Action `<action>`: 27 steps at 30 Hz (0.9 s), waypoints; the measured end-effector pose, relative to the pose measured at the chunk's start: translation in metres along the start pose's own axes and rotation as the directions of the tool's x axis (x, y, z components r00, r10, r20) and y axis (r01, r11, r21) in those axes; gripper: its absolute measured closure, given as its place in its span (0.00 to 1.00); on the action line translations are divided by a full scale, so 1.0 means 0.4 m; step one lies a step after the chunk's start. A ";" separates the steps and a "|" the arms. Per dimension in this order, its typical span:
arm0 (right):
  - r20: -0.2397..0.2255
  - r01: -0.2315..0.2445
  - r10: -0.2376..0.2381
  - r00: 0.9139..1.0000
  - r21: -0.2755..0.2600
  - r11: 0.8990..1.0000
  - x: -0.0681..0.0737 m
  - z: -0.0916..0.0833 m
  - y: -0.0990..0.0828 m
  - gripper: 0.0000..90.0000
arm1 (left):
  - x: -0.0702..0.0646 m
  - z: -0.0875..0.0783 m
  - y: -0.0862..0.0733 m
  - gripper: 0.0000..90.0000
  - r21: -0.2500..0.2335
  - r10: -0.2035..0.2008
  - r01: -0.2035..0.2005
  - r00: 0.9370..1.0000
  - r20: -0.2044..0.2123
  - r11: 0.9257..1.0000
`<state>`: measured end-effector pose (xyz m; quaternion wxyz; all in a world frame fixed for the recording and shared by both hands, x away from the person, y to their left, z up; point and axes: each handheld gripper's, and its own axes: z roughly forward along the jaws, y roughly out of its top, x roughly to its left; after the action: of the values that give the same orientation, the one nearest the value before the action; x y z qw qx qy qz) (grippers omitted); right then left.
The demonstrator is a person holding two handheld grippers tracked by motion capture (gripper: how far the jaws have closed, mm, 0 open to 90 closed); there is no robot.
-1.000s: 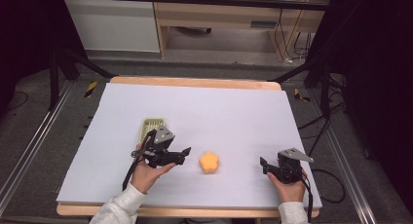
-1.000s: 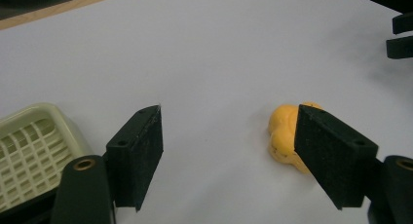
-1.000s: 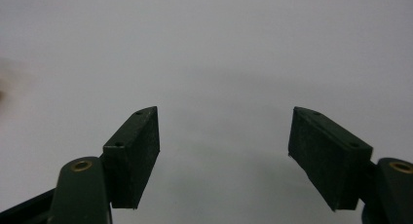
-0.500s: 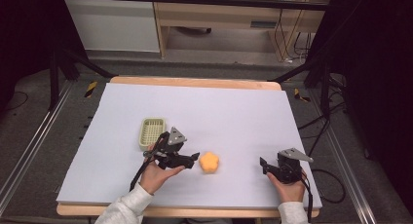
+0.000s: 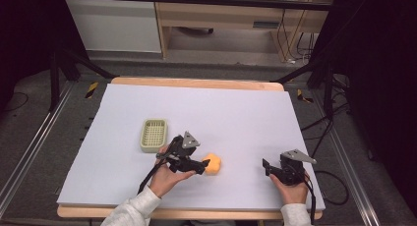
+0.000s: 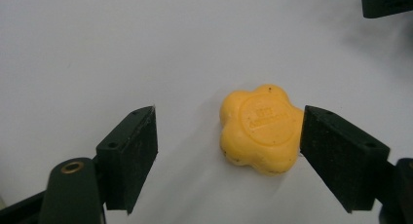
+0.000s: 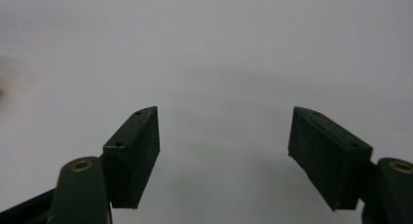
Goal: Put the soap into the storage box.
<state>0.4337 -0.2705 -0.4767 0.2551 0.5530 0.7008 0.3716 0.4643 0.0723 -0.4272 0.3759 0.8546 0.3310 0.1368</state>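
Currently, a yellow flower-shaped soap (image 6: 259, 128) is seen lying flat on the white desk (image 5: 246, 113), toward the near edge and roughly midway across. A round stamp with embossed lettering is pressed into its top face; two lines of characters can be made out in the left claw view, but they are too small and soft to be read. No other writing is legible.

The left claw (image 5: 204, 164) is held spread wide, with the soap between its jaws in the left claw view: closer to the jaw at the right of that view, almost touching it, and well apart from the other. Nothing is pinched. The right claw (image 5: 267, 166) is likewise spread, held low over bare desk near the front right corner, with nothing between its jaws (image 7: 224, 151).

A pale green slotted tray (image 5: 153, 135) sits on the desk just beyond and to the left of the left hand (image 5: 167, 174).

Compared with one second ago: the left claw has been moved right and forward, from beside the tray up to the soap, so the tray is now fully uncovered. At half a second ago the tips were just short of the soap. Soap, tray and right claw are unchanged in position.
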 end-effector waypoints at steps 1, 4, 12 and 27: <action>0.001 0.000 0.000 1.000 -0.001 1.000 0.000 0.000 0.000 0.31 | -0.003 0.004 0.000 0.23 0.002 -0.001 0.001 1.000 0.003 1.000; 0.003 0.004 -0.004 1.000 -0.001 1.000 -0.001 0.000 0.000 0.30 | -0.012 0.015 0.003 0.23 0.020 0.014 -0.014 1.000 0.007 1.000; 0.000 0.001 -0.001 1.000 0.002 1.000 -0.001 0.000 0.000 0.30 | -0.032 0.044 0.009 0.20 0.054 0.034 -0.034 0.999 0.015 0.998; 0.002 0.007 -0.007 1.000 0.005 1.000 -0.002 0.002 -0.002 0.31 | -0.055 0.096 0.016 0.16 0.105 0.066 -0.069 0.997 0.029 0.992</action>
<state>0.4341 -0.2712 -0.4777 0.2559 0.5515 0.7033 0.3684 0.4694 0.0333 -0.4484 0.3295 0.8857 0.3039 0.1206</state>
